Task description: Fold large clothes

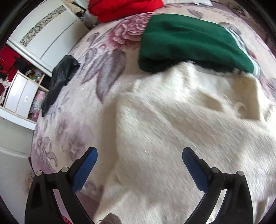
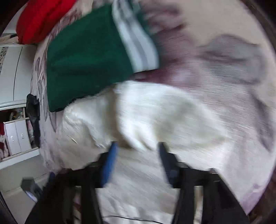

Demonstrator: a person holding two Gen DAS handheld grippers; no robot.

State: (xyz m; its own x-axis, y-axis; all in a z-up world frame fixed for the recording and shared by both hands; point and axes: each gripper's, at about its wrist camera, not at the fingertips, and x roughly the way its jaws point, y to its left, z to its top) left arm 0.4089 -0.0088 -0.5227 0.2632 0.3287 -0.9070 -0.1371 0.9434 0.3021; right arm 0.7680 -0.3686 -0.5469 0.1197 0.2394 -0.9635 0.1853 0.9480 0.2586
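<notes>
cream fleece spread out, both hands empty

the cream fleece garment [image 1: 181, 129] lies across the near half of the bed [image 1: 82, 110], rumpled, with a folded-over flap toward its far right corner. its far edge touches the green sweater [image 1: 186, 41], which looks already folded and sits just beyond it; i cannot tell whether the cream edge rides over the green or only butts against it.

my left hand-held gripper [image 1: 139, 165] hovers over the near left part of the fleece, fingers wide apart, nothing between them. my right hand-held gripper [image 2: 136, 163] is over the same garment, its fingers apart too with only fabric behind them. that view is heavily smeared, so whether its tips touch the cloth i cannot say.

further out, a red garment [image 1: 120, 8] sits at the far edge of the bed, a black piece of cloth [image 1: 60, 77] hangs off the left side, and a white cabinet [image 1: 43, 31] stands beyond.

risks as i judge them: the pile is thick and soft, so a shallow pinch could catch fluff and slip, or a deep one could grab the floral bedcover as well. lifting the far edge could drag the green sweater out of its fold. the blur suggests speed, which invites a crooked crease.
</notes>
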